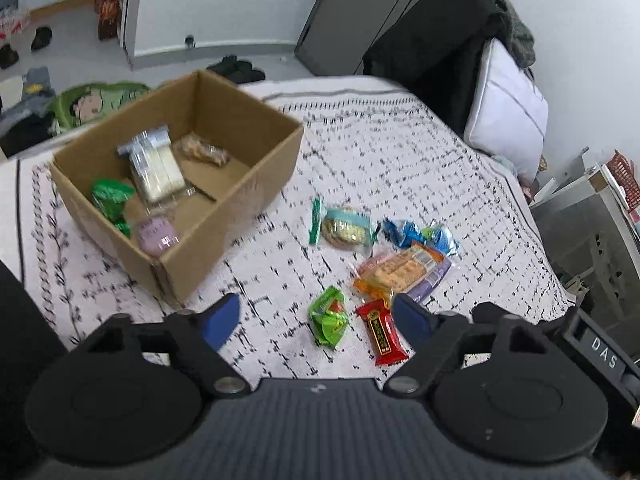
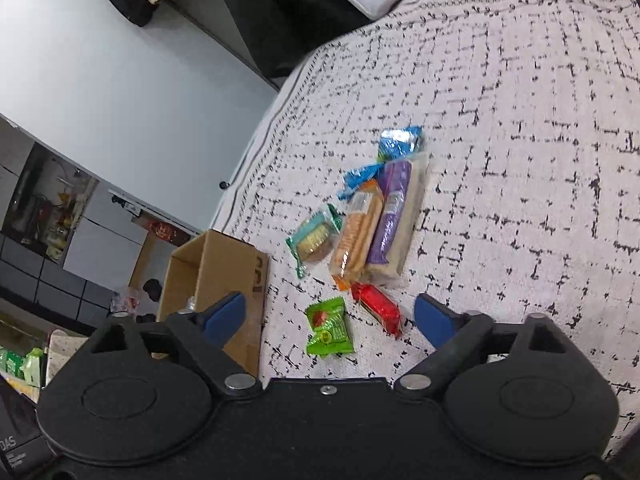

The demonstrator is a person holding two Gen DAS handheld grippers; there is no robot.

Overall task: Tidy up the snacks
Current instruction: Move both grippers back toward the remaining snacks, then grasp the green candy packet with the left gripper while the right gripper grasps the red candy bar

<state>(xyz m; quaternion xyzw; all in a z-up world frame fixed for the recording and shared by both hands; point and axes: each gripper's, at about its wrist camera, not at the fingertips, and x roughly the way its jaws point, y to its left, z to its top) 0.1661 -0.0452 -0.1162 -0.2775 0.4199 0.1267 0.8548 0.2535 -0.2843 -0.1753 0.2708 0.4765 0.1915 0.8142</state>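
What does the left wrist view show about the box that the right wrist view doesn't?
Only the left wrist view shows inside the cardboard box: a clear pack, a green packet, a purple snack and a brown one. Only the right wrist view shows the box's outer printed side. Both show the loose green packet and red packet between open tongs.

One cardboard box [image 1: 240,184]. Inside the box: four snack packets [image 1: 158,166]. Outside, right of the box on the bed [image 1: 400,152]: seven packets [image 1: 346,230], including two blue, one red, one green.
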